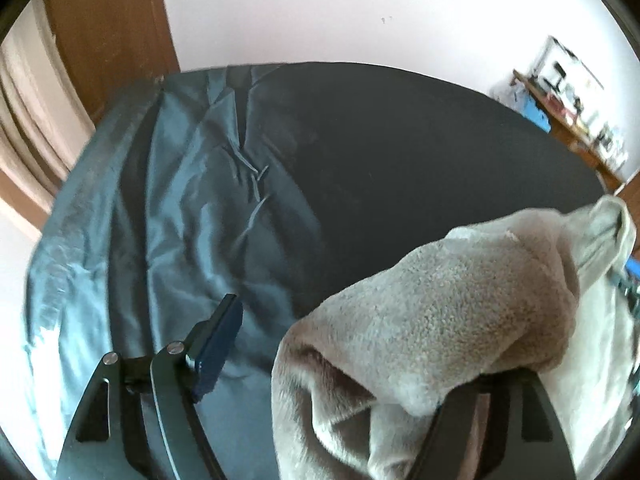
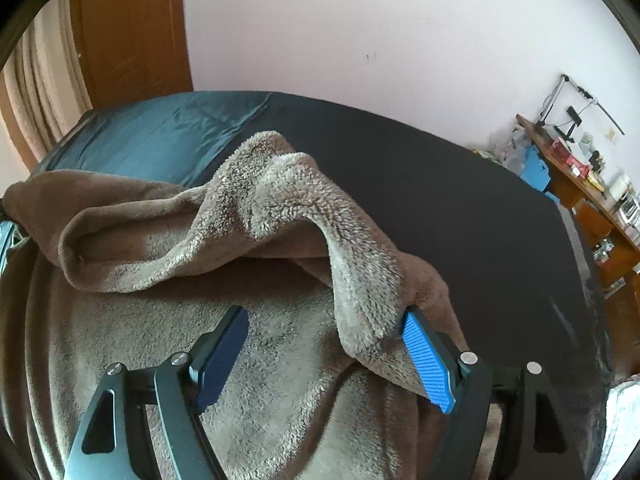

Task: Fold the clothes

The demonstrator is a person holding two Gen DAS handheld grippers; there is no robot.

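Note:
A grey-brown fleece garment (image 1: 460, 304) lies bunched on the bed. In the left wrist view it drapes over the right finger of my left gripper (image 1: 340, 320) and hides it. The left finger (image 1: 224, 336) is bare over the blue cover, and the jaws stand wide apart. In the right wrist view the fleece (image 2: 168, 216) spreads under my right gripper (image 2: 326, 316), which is open. A raised fold (image 2: 360, 264) hangs between the fingers and rests against the bright blue right pad (image 2: 428, 364). The left pad (image 2: 224, 356) touches nothing.
The bed carries a dark sheet (image 2: 460, 200) and a shiny teal cover (image 1: 180, 200) on its left part. A wooden door (image 2: 132, 28) and a curtain (image 2: 40, 80) stand behind on the left. A cluttered wooden desk (image 2: 584, 184) lines the right wall.

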